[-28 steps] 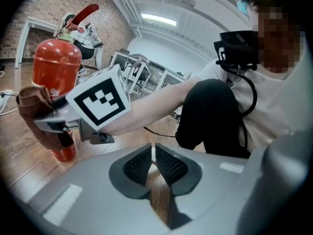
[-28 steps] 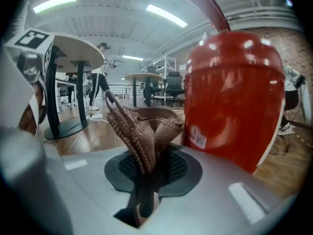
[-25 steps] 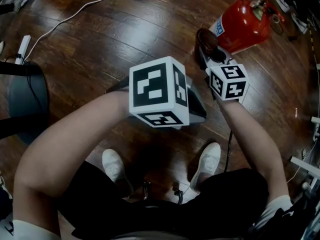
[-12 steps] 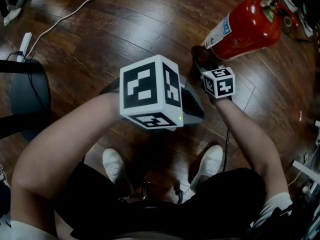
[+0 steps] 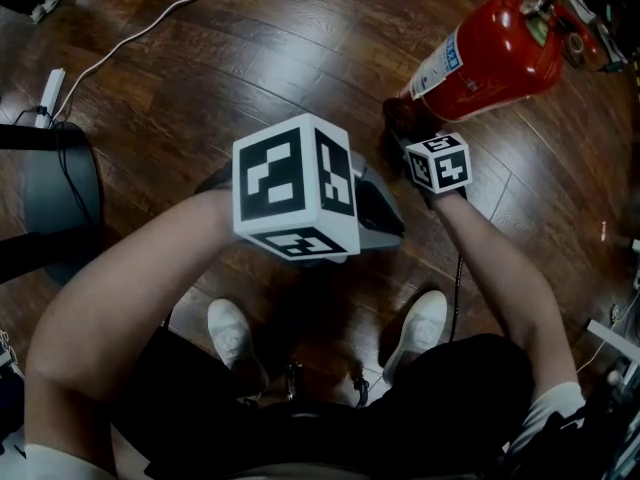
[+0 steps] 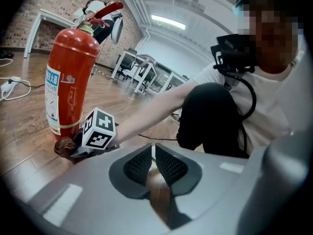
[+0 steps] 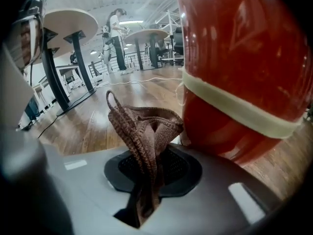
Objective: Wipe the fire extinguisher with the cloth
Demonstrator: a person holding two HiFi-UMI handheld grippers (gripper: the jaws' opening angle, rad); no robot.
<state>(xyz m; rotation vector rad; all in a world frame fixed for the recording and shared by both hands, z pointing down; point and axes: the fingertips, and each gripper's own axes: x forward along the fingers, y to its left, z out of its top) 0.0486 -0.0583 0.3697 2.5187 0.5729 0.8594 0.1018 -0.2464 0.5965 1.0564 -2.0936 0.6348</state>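
Your right hand-held gripper [image 7: 152,169] pinched the cloth [image 7: 143,129], soft and limp, at the foot of the extinguisher [image 5: 492,56], which stood upright on the floor [image 5: 250,58]. It looked heavy and slick-painted, so steadying it near the top seemed wise. Your left hand-held gripper [image 6: 154,163] was narrow, empty.

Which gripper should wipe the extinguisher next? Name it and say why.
Right. The right gripper is shut on the cloth, which sits right beside the base of the fire extinguisher. The left gripper is shut on nothing and sits farther from it.
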